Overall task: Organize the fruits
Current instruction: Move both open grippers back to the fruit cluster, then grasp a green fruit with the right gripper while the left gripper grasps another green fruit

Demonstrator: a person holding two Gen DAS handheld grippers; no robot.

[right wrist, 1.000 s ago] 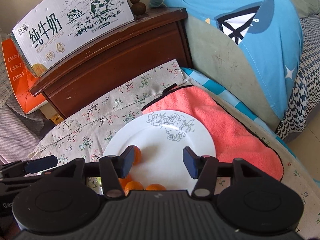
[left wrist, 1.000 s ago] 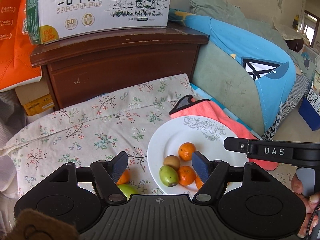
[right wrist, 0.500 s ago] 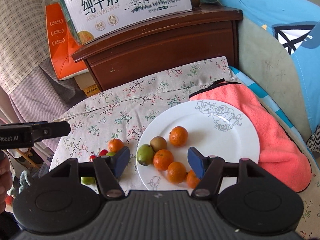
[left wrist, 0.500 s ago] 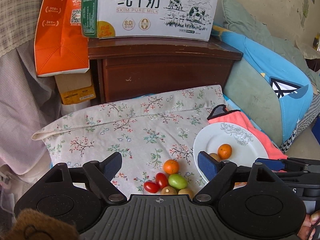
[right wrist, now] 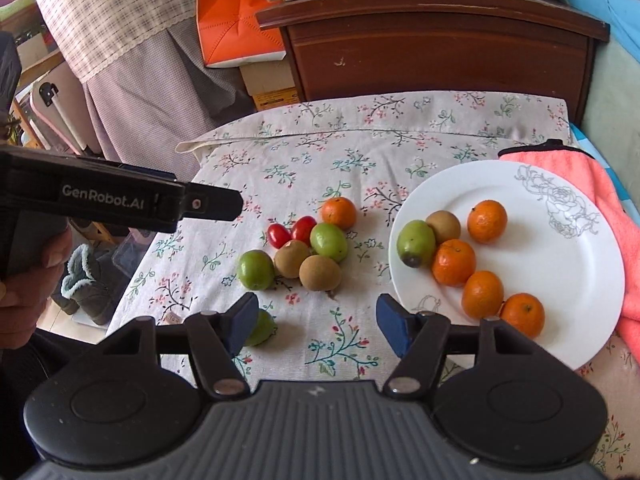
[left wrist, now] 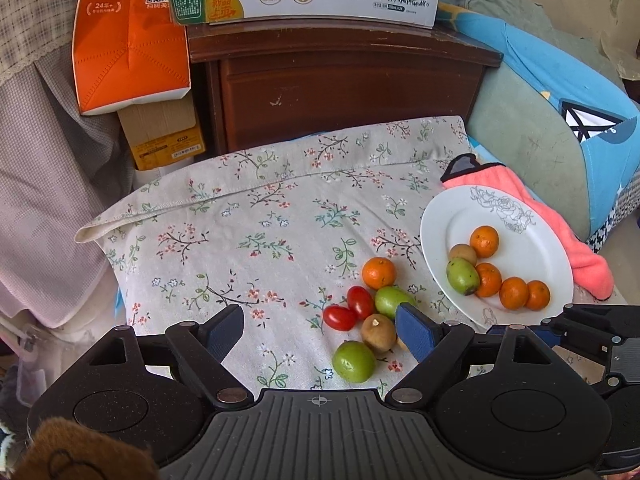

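A white plate (right wrist: 560, 184) (left wrist: 532, 248) holds several tangerines, a green fruit (right wrist: 415, 242) and a brown fruit. Loose on the floral cloth (right wrist: 360, 152) lie a tangerine (right wrist: 339, 213) (left wrist: 379, 273), two cherry tomatoes (right wrist: 290, 232), green fruits (right wrist: 329, 241) and brown fruits (right wrist: 320, 273). My left gripper (left wrist: 320, 330) is open and empty, just short of the loose pile. My right gripper (right wrist: 314, 322) is open and empty, in front of the pile, left of the plate. One green fruit (right wrist: 264, 326) sits partly hidden behind its left finger.
A pink towel (right wrist: 600, 184) lies under the plate's right side. A dark wooden cabinet (left wrist: 344, 80) with a milk carton box stands behind. An orange box (left wrist: 128, 36) and draped fabric are at the left. A blue cushion (left wrist: 560, 92) is at the right.
Both grippers have swung left and pulled back from the plate; the loose fruit pile on the cloth has come into full view. Both stay open and empty.
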